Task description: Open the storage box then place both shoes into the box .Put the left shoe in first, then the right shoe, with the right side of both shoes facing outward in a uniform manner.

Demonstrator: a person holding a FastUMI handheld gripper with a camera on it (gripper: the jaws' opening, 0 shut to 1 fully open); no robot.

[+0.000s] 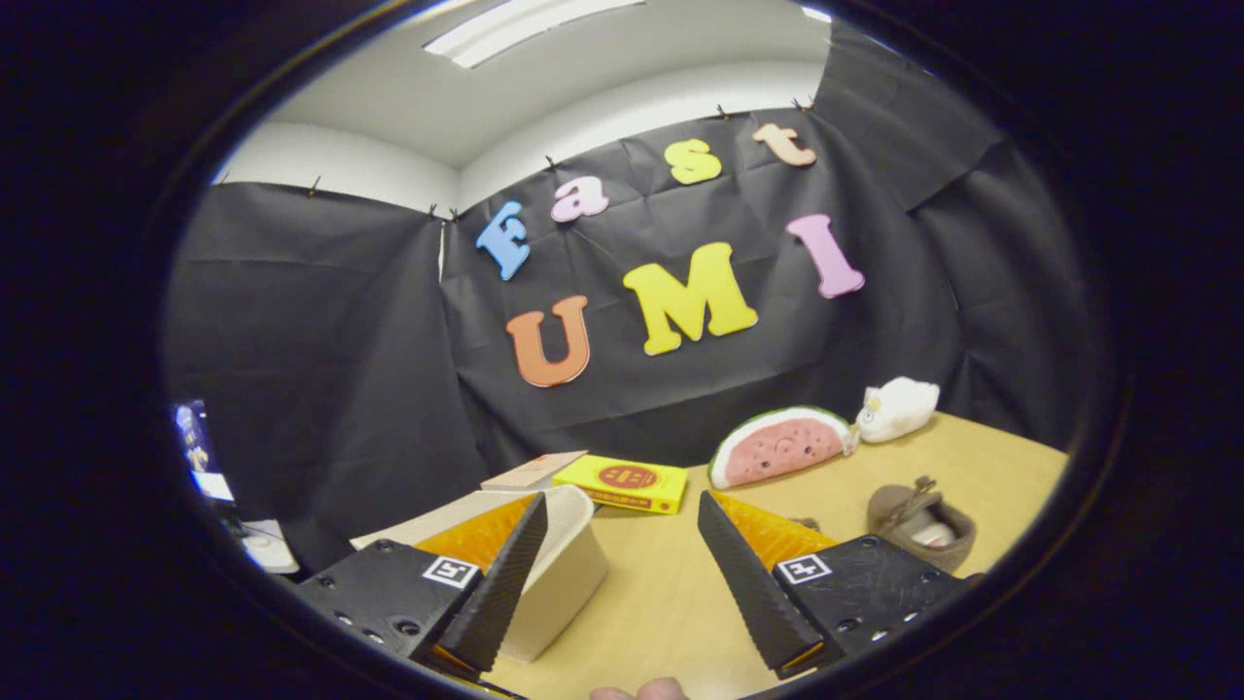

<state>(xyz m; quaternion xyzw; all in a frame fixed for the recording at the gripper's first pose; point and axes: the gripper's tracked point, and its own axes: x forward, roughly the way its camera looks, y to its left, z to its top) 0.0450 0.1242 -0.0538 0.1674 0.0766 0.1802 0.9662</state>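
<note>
While the gripper (622, 574) is hanging open over the worktop (661, 593), its left finger is risking clipping the storage box (564, 574) beside it.

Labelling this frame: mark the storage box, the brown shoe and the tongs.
storage box (564, 574): gripper view, pale side wall.
brown shoe (899, 515): gripper view, upper near the opening.
tongs (622, 530): gripper view, open gap between tips.

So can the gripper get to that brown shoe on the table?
Probably yes. The open gripper holds nothing, and the brown shoe lies on the bare wooden table beyond its right finger, nothing between them. The cream storage box sits on the other side.
</note>
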